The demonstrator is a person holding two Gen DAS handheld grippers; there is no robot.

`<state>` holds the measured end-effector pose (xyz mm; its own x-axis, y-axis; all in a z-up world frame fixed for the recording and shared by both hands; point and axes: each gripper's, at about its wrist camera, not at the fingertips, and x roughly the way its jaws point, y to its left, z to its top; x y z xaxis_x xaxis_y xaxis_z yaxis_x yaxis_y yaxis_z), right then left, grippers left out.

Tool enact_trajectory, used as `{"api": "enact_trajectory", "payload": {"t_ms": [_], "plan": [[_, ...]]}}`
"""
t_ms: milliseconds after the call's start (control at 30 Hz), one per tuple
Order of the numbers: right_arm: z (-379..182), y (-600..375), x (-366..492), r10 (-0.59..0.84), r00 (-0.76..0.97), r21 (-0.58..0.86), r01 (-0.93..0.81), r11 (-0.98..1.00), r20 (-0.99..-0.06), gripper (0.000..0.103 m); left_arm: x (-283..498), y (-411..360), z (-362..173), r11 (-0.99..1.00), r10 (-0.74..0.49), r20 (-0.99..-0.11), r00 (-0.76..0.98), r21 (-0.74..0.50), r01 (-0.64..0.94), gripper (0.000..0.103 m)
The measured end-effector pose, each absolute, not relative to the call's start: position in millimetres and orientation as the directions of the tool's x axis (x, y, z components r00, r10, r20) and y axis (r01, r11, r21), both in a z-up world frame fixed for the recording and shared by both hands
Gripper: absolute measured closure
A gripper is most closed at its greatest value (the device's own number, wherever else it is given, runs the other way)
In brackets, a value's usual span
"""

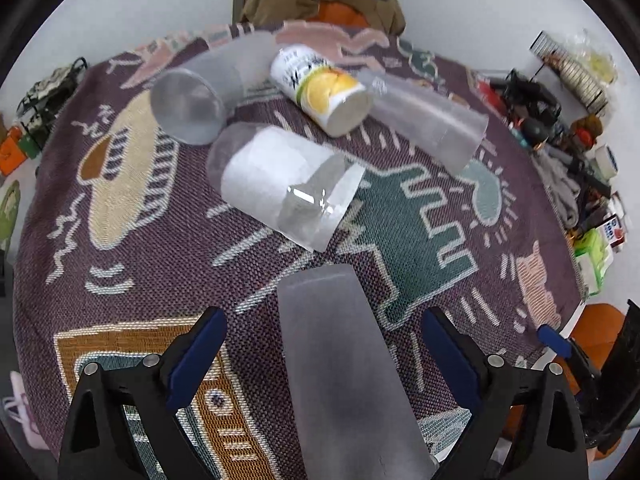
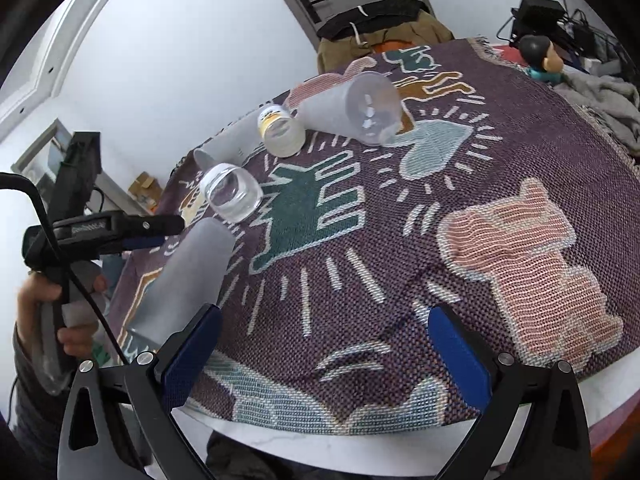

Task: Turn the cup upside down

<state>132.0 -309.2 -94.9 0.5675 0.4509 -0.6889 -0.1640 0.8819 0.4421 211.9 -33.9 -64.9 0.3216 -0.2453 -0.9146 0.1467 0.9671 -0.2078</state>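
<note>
A frosted plastic cup [image 1: 340, 368] stands upside down on the patterned cloth, between the open blue-padded fingers of my left gripper [image 1: 324, 344]; neither pad touches it. It also shows in the right wrist view [image 2: 188, 280], next to the left gripper [image 2: 120, 228]. My right gripper [image 2: 324, 348] is open and empty above the table's near edge. Several other cups lie on their sides further back: a clear cup with white paper inside [image 1: 280, 184], a frosted cup [image 1: 192, 100], another frosted cup [image 1: 432, 120] and a lemon-print cup [image 1: 324, 88].
The woven cloth [image 1: 420, 216] covers a round table. Clutter lies along the right side [image 1: 560, 140], with a grey cloth and a figurine [image 2: 540, 56]. A chair with jackets [image 1: 320, 0] stands behind the table.
</note>
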Motion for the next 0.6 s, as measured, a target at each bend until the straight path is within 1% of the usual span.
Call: {"api": "enact_trajectory", "payload": {"t_ms": [100, 167, 400, 533, 600], "plan": [[-95.3, -310.6, 131.7, 0.452, 0.569, 0.445, -0.161, 0.881, -0.687, 0.0, 222.3, -37.8, -74.5, 0.967, -0.241, -0.936, 0.256, -0.209, 0.144, 0.007], [-96.9, -309.9, 131.9, 0.461, 0.561, 0.454, -0.164, 0.876, -0.688, 0.0, 230.3, -40.0, -80.5, 0.97, -0.227, -0.951, 0.211, -0.201, 0.137, 0.011], [-102.9, -307.2, 133.2, 0.488, 0.539, 0.483, -0.164, 0.86, -0.686, 0.0, 250.5, -46.4, -90.2, 0.98, -0.165, -0.98, 0.11, -0.151, 0.13, 0.012], [-106.5, -307.9, 134.0, 0.476, 0.539, 0.477, -0.149, 0.866, -0.695, 0.0, 257.3, -53.4, -97.9, 0.982, -0.141, -0.989, 0.051, -0.133, 0.133, 0.013], [-107.0, -307.6, 134.0, 0.46, 0.543, 0.463, -0.142, 0.875, -0.702, 0.0, 259.2, -58.3, -103.5, 0.983, -0.127, -0.992, 0.019, -0.123, 0.139, 0.015]]}}
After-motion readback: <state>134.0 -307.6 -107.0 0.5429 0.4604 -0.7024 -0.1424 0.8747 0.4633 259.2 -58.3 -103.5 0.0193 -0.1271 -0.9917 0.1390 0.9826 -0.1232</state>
